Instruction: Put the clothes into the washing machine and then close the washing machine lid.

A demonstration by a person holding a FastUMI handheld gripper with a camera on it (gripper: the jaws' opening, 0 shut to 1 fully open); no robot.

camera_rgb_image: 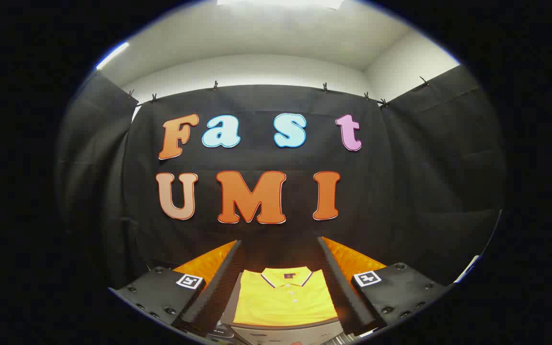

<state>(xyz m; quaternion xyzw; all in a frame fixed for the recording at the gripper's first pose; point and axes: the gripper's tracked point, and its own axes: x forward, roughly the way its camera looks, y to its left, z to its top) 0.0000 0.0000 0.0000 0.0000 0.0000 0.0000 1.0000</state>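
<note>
In the gripper view we look along the gripper (283,282), whose two fingers (213,282) stand wide apart and released, pressing on nothing. Each finger carries a block behind it with a small square marker (189,281) on top and round screw heads along its face. Between the fingers lies the task's garment, a yellow polo shirt (285,299), neatly folded with its collar pointing away from us and a short row of buttons running down the placket. The shirt rests flat on a pale grey surface (285,334) and reaches nearly to that surface's near edge; we cannot tell what this surface belongs to. Beyond the fingers hangs the booth's wall of black cloth (400,191), pinned up by small clips (215,86) along its top hem, with further cloth panels angling in at either side. Above the cloth we see a plain white wall (257,69) and a white ceiling (281,33), where a bright light panel (281,3) glows and a second strip light (112,55) shines off to one side.
</note>
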